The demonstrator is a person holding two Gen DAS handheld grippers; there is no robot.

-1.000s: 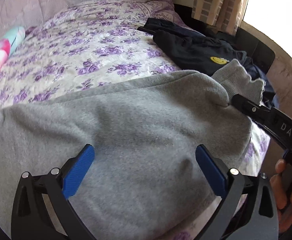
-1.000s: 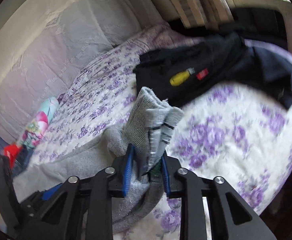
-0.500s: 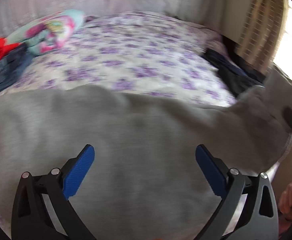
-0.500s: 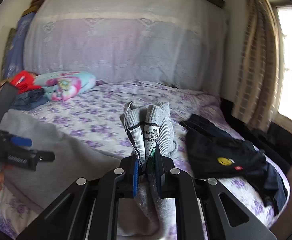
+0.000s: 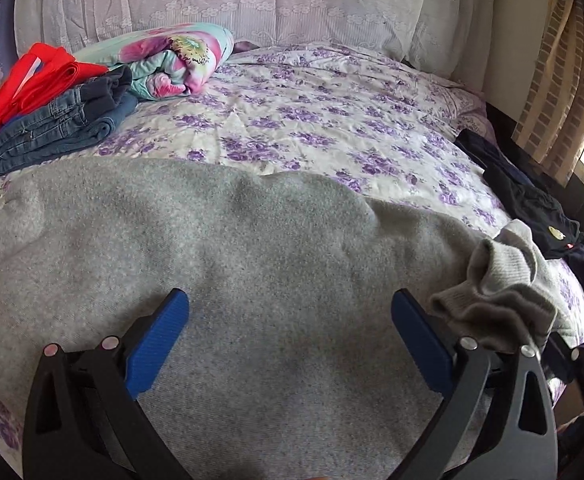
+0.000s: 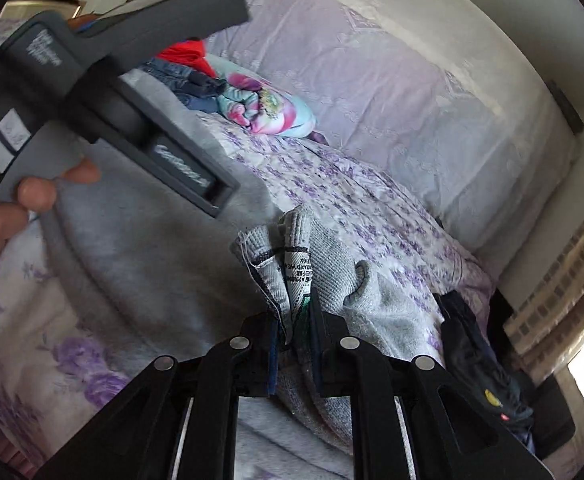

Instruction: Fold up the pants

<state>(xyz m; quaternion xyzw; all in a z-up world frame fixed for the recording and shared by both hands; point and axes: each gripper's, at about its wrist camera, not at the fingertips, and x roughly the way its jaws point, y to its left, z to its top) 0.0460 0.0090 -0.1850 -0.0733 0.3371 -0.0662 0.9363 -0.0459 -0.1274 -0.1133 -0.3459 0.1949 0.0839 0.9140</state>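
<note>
Grey sweatpants lie spread across the near part of a bed with a purple-flowered cover. My left gripper is open and empty, hovering just over the grey fabric. My right gripper is shut on the bunched ribbed cuffs of the pants, holding them up at the pants' right end. The cuffs also show in the left wrist view, just right of my left gripper. The left tool's body fills the upper left of the right wrist view.
Folded jeans, a red garment and a rolled colourful blanket sit at the bed's far left. A dark garment lies at the bed's right edge. White pillows line the headboard; a curtain hangs right.
The left view has swung left and tilted up toward the headboard. My right gripper has carried the cuffs leftward over the pants, close to the left gripper. Both grips unchanged.
</note>
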